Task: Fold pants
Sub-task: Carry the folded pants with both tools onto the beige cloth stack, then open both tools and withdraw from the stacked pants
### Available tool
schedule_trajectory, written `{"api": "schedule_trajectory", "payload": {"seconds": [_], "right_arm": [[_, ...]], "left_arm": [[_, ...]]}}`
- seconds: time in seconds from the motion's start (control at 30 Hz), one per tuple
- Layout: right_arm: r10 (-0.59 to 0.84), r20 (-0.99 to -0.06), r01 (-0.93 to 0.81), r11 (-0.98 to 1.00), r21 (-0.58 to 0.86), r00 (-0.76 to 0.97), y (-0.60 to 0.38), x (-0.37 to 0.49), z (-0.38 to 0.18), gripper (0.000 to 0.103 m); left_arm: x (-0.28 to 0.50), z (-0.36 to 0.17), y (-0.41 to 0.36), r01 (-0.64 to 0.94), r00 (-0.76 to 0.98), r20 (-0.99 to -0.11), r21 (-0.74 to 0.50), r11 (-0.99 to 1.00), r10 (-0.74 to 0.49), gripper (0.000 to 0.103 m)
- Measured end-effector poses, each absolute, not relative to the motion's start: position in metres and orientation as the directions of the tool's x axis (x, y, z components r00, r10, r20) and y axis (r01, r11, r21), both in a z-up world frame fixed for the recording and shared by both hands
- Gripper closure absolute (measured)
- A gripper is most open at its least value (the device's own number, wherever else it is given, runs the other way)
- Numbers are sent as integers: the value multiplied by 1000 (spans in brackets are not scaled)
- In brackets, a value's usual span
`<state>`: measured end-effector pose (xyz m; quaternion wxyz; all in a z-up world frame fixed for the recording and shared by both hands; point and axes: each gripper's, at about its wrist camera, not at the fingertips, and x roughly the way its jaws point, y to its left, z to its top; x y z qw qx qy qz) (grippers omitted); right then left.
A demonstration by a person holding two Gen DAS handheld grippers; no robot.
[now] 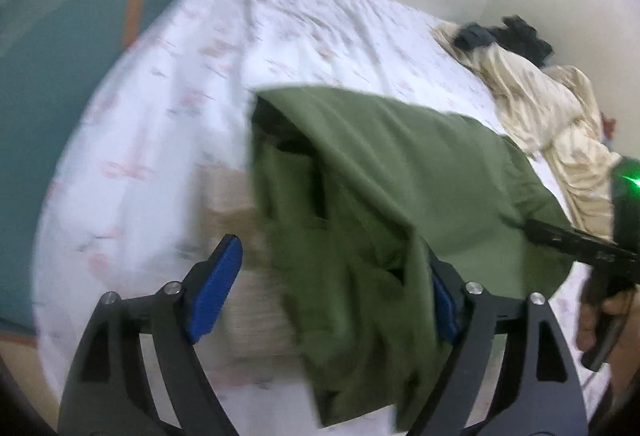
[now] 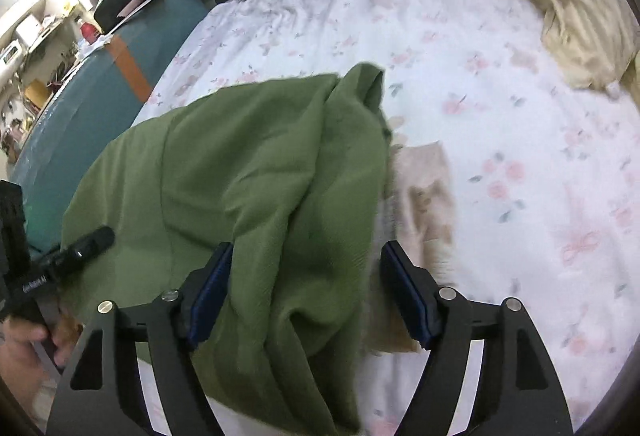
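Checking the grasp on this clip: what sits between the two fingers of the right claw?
In the right wrist view, a bunched fold of the green pants fills the open right claw, lying against its left finger, with a gap before the right finger.

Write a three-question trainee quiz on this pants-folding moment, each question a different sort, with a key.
1. True or false: the olive green fabric pants lie flat and fully folded on the white floral bed sheet.
2. Multiple choice: the crumpled cream cloth lies (A) under the pants, (B) at the far side of the bed, (C) on the teal panel.
3. Fill in: both the left tool and the right tool have their fingers spread ____ with green fabric draped between them.

Key: 1 false; 2 B; 3 open.
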<state>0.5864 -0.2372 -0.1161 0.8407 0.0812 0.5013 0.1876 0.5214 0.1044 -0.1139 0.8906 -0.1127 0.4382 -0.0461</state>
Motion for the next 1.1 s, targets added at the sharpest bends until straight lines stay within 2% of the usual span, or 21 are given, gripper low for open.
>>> {"api": "schedule_trajectory", "payload": {"seconds": [0.1,0.2,0.3,0.4,0.73,1.1], "right_arm": [[332,-825,-193,943,273,457,-250,578,-106,25],[202,-863,-180,975,131,464,-251,563,-102,25],[202,-866,-167,976,140,458,-258,547,-96,25],[229,-846,-172,971,166,482,-260,529,-79,25],[361,-752,-178,932,317,552,-257,440,-29,23],[346,-660,-203,936,287,666,-261,302,30,18]], "left_arm": [[516,-109,111,-58,612,-780,-205,977,-127,22],[505,-101,108,-132,615,-789,-81,988,18,22],[492,-98,120,-236,604,-791,-60,970,98,23],[476,-91,128,-241,604,-796,-132,961,42,23],[400,-36,90,-128,691,-722,-156,980,-25,23],[255,39,46,-18,798,-600,-132,991,-66,21]]}}
